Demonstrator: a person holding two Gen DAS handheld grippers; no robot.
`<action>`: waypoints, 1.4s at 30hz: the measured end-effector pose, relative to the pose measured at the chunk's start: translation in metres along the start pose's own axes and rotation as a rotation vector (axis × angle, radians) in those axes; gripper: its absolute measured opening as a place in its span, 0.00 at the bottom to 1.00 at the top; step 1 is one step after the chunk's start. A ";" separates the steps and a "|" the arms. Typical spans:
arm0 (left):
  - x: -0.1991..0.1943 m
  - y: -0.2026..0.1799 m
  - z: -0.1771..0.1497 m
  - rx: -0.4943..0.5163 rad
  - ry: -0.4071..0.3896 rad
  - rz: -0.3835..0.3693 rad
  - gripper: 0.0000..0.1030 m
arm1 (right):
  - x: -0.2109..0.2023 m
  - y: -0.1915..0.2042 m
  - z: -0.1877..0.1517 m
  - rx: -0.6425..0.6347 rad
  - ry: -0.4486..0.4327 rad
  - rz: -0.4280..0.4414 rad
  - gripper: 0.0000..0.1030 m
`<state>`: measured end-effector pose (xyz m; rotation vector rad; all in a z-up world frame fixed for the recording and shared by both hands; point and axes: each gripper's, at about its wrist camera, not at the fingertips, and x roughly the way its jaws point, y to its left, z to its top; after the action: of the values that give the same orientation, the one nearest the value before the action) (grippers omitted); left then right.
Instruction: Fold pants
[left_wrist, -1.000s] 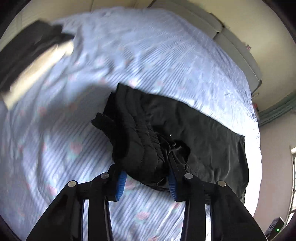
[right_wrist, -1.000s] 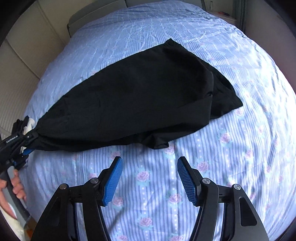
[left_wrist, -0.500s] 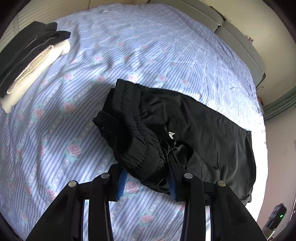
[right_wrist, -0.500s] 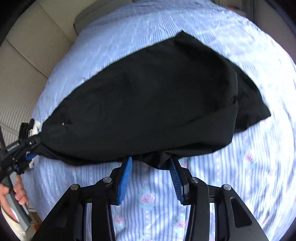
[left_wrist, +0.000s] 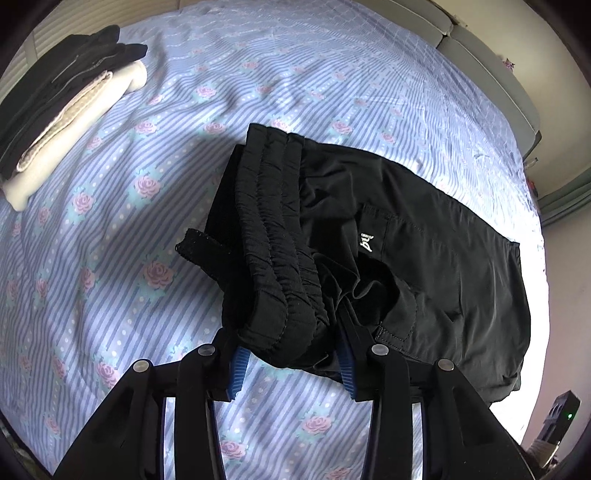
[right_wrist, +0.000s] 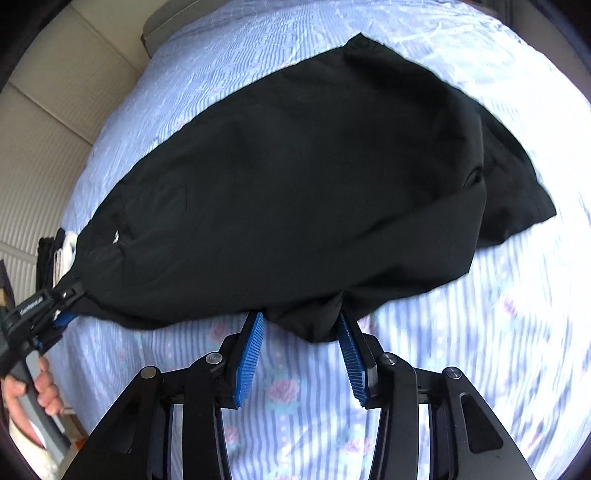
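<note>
Black pants (left_wrist: 406, 236) lie across the blue floral bed sheet (left_wrist: 110, 258). My left gripper (left_wrist: 291, 350) is shut on the bunched elastic waistband (left_wrist: 280, 280), held just above the sheet; it also shows in the right wrist view (right_wrist: 62, 302) at the far left, gripping the pants' end. In the right wrist view the pants (right_wrist: 295, 177) spread wide across the bed. My right gripper (right_wrist: 301, 332) is open, its blue pads on either side of a hanging fold of the pants' near edge (right_wrist: 314, 325).
A stack of folded clothes (left_wrist: 55, 110), black on cream, sits at the bed's far left corner. A padded headboard (left_wrist: 498, 74) runs along the far right. A small black device with a green light (left_wrist: 561, 417) is off the bed's right edge.
My right gripper moved forward to the pants' near edge and its jaws narrowed around the fold. My left gripper kept its hold on the waistband and shifted slightly.
</note>
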<state>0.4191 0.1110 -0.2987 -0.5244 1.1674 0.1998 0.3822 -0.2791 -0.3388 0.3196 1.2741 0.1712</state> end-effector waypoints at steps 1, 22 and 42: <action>0.001 0.001 0.000 -0.009 0.002 -0.004 0.40 | 0.004 0.001 0.002 -0.007 0.000 -0.003 0.43; -0.011 0.029 -0.041 0.131 0.108 0.080 0.40 | -0.019 0.007 -0.049 -0.052 0.076 -0.088 0.11; -0.032 -0.257 -0.055 1.027 -0.016 -0.213 0.55 | -0.129 -0.122 -0.013 0.362 -0.336 -0.174 0.32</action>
<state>0.4676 -0.1337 -0.2112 0.2656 1.0320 -0.5638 0.3267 -0.4311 -0.2651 0.5216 0.9883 -0.2573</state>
